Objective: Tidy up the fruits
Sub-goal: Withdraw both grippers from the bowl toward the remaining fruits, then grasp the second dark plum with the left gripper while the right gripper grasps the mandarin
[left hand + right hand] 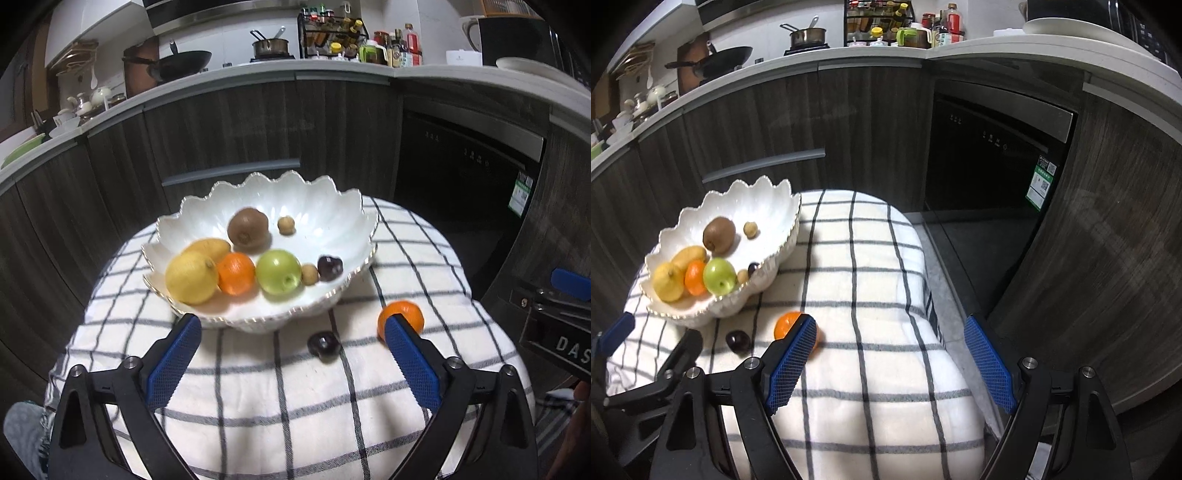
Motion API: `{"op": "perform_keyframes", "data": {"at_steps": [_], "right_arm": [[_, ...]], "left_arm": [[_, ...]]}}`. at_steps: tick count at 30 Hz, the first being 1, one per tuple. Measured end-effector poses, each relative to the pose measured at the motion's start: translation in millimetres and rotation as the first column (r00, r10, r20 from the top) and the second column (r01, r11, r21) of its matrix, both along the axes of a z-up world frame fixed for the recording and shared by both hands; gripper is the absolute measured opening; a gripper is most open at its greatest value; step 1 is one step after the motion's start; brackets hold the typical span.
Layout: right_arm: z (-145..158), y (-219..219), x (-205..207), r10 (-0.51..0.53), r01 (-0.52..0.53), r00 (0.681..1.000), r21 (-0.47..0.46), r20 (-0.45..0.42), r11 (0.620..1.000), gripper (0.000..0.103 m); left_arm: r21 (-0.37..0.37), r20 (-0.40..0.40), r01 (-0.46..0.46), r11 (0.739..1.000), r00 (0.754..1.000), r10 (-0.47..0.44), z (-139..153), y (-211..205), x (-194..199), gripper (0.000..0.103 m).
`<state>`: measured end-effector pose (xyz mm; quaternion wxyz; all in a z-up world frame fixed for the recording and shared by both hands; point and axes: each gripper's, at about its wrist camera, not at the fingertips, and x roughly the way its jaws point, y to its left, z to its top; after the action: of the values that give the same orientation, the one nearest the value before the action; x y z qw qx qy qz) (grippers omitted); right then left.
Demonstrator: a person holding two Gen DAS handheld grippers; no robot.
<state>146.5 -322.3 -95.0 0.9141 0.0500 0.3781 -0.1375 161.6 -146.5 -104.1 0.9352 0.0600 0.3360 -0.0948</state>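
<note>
Orange (402, 314) beside plum (324, 345) (on cloth) | both grippers wide apart, empty

Glossy white bowl (332, 221) on soft checked cloth (295, 398); matt wood-grain cabinets (221, 122); gripper pads (173, 362) of rough blue textured plastic.

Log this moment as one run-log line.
left gripper open | right gripper open | orange, plum on cloth | rest in bowl
</note>
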Motion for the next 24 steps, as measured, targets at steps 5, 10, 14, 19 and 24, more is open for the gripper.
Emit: {"op": "perform_keyframes", "data": {"at_steps": [5, 10, 14, 19, 24], "right_arm": [[-7.6, 4.6, -1.2, 0.019, -0.019, 1.0, -0.01, 0.0, 1.0, 0.083], [-17.4, 5.1, 0.1, 0.037, -0.036, 0.999, 0.015, -0.014, 0.999, 0.083], [-25.5, 5.7, 2.2, 0.046, -0.045, 0.998, 0.026, -0.035, 0.999, 0.083], [-28.9, 3.3, 6.0, 0.039, -0.037, 0.998, 0.04, -0.043, 0.999, 0.083], [-34.4, 0.0, 10.6, 0.036, -0.033, 0.998, 0.057, -0.058, 0.998, 0.083]], "left_arm": [[0.02, -0.041, 0.003, 1.0, 0.999, -0.003, -20.2, -10.1, 6.6, 0.088], [0.051, -0.063, 0.012, 0.999, 0.998, -0.009, -35.3, -20.8, 11.1, 0.074], [0.079, -0.081, 0.011, 0.997, 0.997, -0.004, -46.1, -28.3, 16.7, 0.066], [0.077, -0.083, 0.009, 0.997, 0.997, -0.003, -53.9, -32.1, 20.4, 0.06], [0.055, -0.098, 0.002, 0.998, 0.995, 0.003, -56.4, -32.1, 28.3, 0.06]]}}
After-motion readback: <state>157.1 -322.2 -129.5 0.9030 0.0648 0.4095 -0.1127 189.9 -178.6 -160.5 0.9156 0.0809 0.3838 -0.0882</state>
